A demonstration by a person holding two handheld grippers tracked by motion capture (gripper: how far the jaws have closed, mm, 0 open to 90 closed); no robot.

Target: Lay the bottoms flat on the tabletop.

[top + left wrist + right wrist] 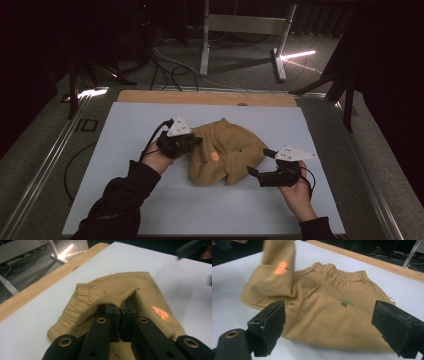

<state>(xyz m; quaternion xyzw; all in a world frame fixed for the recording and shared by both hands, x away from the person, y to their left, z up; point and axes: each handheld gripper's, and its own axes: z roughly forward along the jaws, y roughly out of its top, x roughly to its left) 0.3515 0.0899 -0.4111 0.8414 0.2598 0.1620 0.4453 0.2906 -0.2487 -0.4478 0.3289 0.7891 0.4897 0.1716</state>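
Note:
A pair of tan shorts (227, 150) lies partly folded in the middle of the white board (125, 130); an elastic waistband (347, 273) and an orange mark (280, 267) show on them. My left gripper (192, 142) is at their left edge, shut on a lifted fold of the cloth (117, 296). My right gripper (260, 162) stands open by their near right corner, its jaws wide apart on either side of the shorts' lower hem, nothing between the pads.
The white board rests on a table with a wooden strip (205, 97) along its far edge. Metal rails (45, 160) run down both sides. Cables (170, 70) and a metal stand (245, 30) are on the floor beyond.

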